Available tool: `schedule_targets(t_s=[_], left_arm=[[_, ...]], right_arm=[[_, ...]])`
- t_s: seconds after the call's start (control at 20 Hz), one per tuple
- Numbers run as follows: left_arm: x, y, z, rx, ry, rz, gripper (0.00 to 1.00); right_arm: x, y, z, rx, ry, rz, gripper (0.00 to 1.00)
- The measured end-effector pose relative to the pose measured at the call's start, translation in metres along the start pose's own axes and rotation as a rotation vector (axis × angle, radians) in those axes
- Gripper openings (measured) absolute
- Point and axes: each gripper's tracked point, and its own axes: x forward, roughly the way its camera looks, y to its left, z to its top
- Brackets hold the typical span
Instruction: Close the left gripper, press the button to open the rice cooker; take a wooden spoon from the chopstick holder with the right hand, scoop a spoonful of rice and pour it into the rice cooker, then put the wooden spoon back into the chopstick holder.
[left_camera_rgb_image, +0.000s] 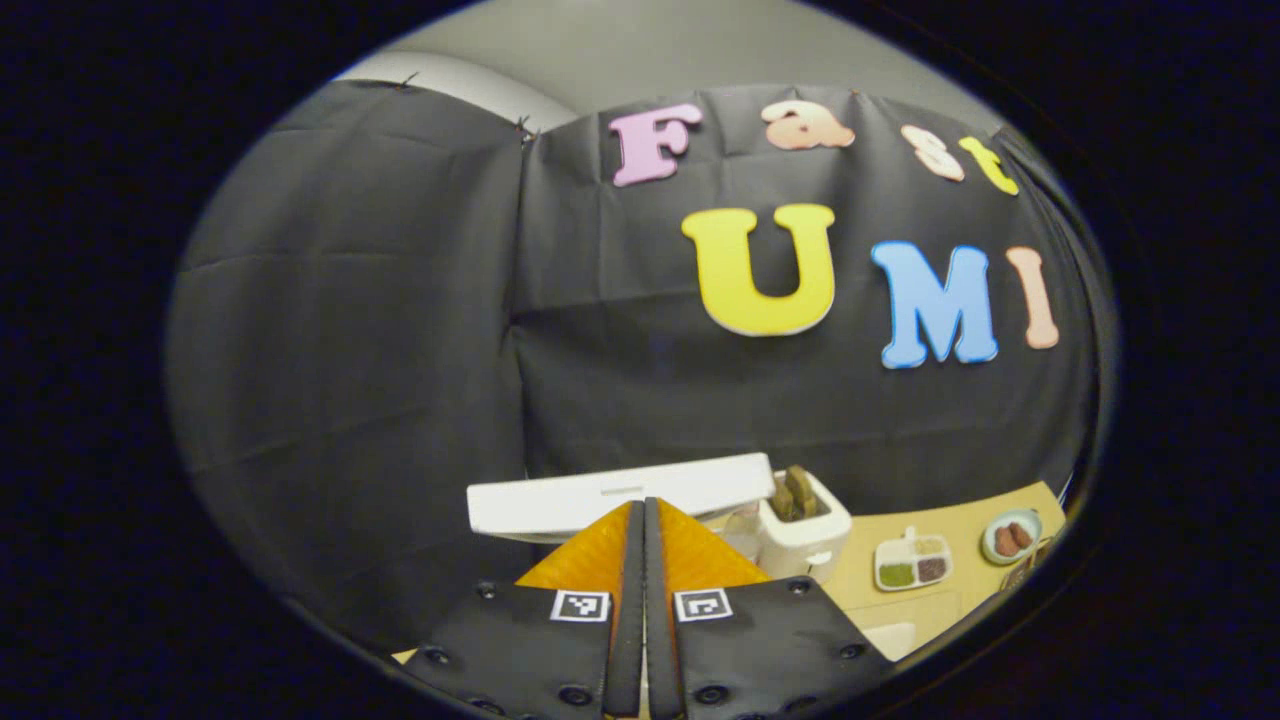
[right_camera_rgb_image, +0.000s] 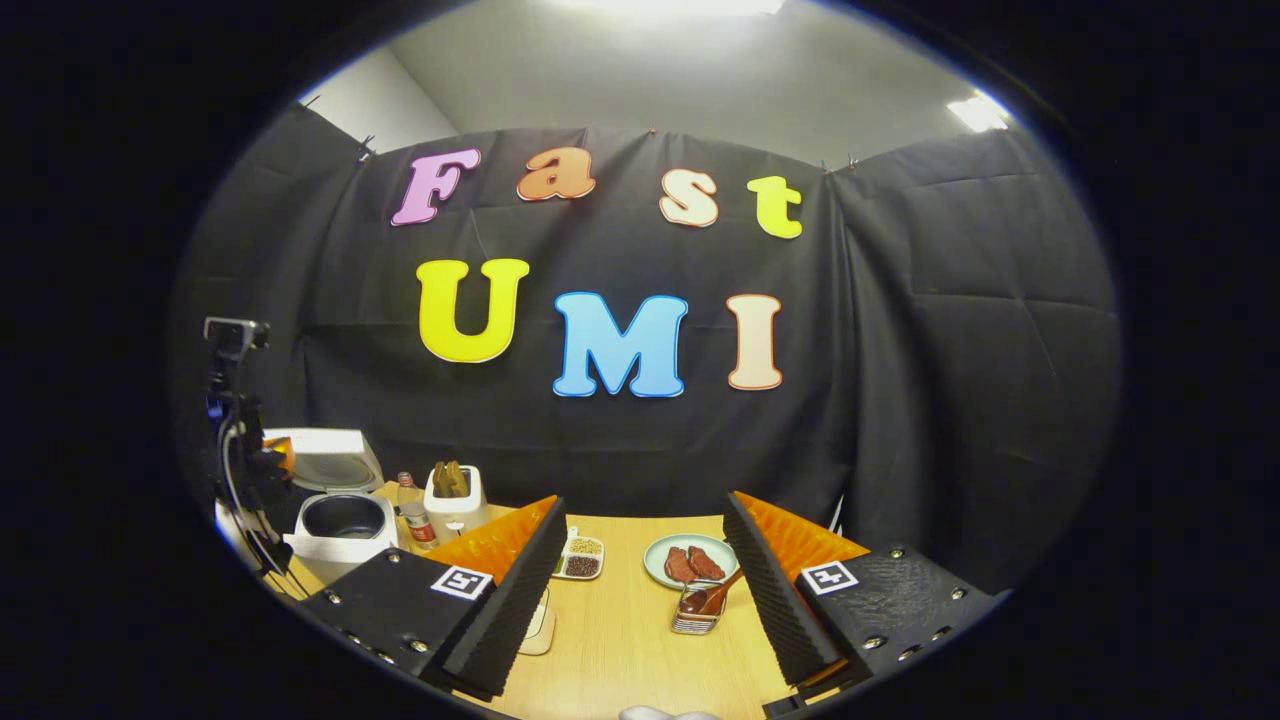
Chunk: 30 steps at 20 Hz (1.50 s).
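In the left gripper view we see the left hand-held gripper (left_camera_rgb_image: 645, 560) with its two fingers pressed flat together, nothing between them. Just beyond its tips stands the white rice cooker (left_camera_rgb_image: 620, 500), its lid raised; the fingers cover the cooker's body, so we cannot make out the button. Beside it on the right is the white chopstick holder (left_camera_rgb_image: 805, 525) with brown wooden handles poking out; we cannot tell which is the spoon.

In the right gripper view the right hand-held gripper (right_camera_rgb_image: 640, 590) hangs with its fingers spread wide apart, gripping nothing, above the light wooden counter (right_camera_rgb_image: 620, 640). Between the fingers lie a white divided dish of grains (right_camera_rgb_image: 581, 557), a pale green plate with brown pieces (right_camera_rgb_image: 690, 560), and a small clear container holding a brown spoon (right_camera_rgb_image: 703, 605). At far left the cooker's dark inner pot is open. A bare strip of counter runs toward the near edge between the fingers.
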Motion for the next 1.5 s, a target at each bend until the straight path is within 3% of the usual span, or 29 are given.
schedule_targets(t_s=[0.15,0.3,0.35,0.45,0.55,0.7,1.1,1.3,1.5], left_arm=[[-0.039,-0.017,0.048,-0.014,-0.097,-0.085,0.10],[-0.061,-0.035,0.051,-0.034,-0.063,-0.161,0.10],[-0.069,-0.038,0.052,-0.045,-0.051,-0.174,0.06],[-0.085,-0.046,0.054,-0.043,-0.052,-0.219,0.19],[-0.102,-0.059,0.068,-0.057,-0.097,-0.281,0.51],[-0.118,-0.049,0.090,-0.081,-0.149,-0.262,0.99],[-0.124,-0.063,0.076,-0.087,-0.117,-0.282,0.99],[-0.124,-0.071,0.064,-0.080,-0.109,-0.296,0.99],[-0.123,-0.085,0.051,-0.073,-0.092,-0.306,0.99]], right_arm=[[0.001,-0.003,0.005,0.001,-0.015,-0.014,0.96],[0.003,-0.004,0.009,0.008,-0.022,-0.023,0.96],[0.003,-0.007,0.009,0.009,-0.027,-0.028,0.96],[0.005,-0.011,0.010,0.011,-0.033,-0.041,0.96],[0.008,-0.014,0.003,0.009,-0.016,-0.048,0.96],[0.009,-0.017,0.002,0.021,-0.016,-0.063,0.96],[0.023,-0.032,-0.041,0.024,0.010,-0.117,0.96],[0.042,-0.041,-0.100,0.054,0.087,-0.128,0.93],[0.079,-0.055,-0.164,0.135,0.178,-0.119,0.96]])
